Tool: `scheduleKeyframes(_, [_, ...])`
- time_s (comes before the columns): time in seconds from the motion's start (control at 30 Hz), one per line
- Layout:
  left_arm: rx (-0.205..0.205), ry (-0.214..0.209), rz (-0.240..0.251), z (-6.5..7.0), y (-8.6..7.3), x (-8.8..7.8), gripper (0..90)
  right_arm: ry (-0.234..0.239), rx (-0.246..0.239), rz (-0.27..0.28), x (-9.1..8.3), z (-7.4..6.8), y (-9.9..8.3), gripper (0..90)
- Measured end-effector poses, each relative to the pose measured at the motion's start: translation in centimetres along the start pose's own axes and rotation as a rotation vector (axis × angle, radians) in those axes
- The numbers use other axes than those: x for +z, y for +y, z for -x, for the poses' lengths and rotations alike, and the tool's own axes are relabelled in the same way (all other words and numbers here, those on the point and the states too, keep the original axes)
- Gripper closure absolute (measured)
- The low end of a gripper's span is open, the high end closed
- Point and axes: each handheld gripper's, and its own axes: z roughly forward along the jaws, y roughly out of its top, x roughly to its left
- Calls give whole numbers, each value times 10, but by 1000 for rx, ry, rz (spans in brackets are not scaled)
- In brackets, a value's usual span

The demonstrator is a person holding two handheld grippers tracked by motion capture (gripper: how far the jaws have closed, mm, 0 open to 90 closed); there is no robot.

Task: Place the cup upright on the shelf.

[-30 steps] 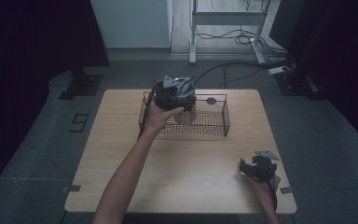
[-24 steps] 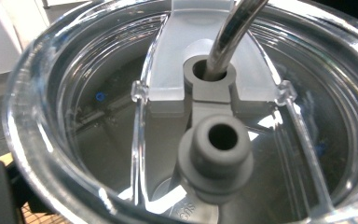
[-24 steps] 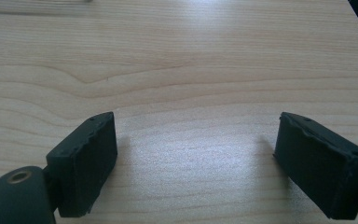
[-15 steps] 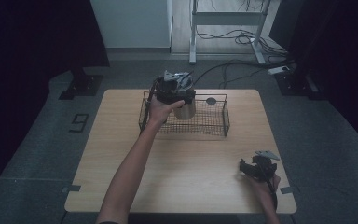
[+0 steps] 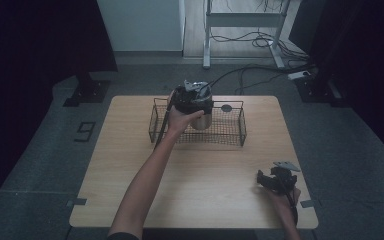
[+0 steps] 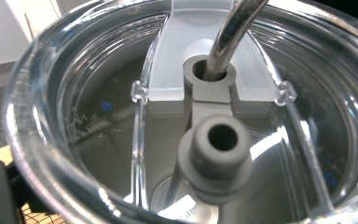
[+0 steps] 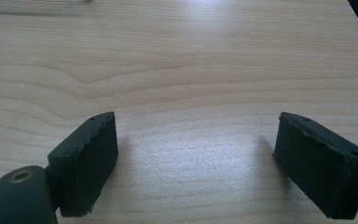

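A steel tumbler (image 5: 203, 119) with a clear lid (image 6: 205, 93) and a metal straw (image 6: 233, 32) stands upright inside the wire basket (image 5: 242, 126), toward its left half. My left gripper (image 5: 192, 95) sits on top of the tumbler, shut on its upper part, and the hand wraps around it from the near side. In the left gripper view the lid is very close, with a grey stopper (image 6: 216, 156) in front of the straw hole. My right gripper (image 5: 263, 180) (image 7: 196, 163) rests low over the table (image 5: 130, 165) at the near right, open, with bare wood between its pads (image 7: 86, 158).
A small dark round disc (image 5: 226, 107) lies at the basket's far side, right of the tumbler. The basket's right half holds nothing else. Cables and a desk frame (image 5: 240, 20) lie on the floor beyond the table's far edge.
The left hand has sunk a little with the tumbler, down into the basket. The right gripper has not moved.
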Motion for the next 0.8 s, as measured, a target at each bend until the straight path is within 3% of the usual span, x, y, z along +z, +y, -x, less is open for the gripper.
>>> scheduleKeyframes(0.5, [-8, 34, -76, -1, -12, 31, 39, -2, 0, -1, 0, 0, 0, 131])
scheduleKeyframes(0.8, [-31, 32, -101, 1, -25, 45, 39, -2, 1, -1, 0, 0, 0, 131])
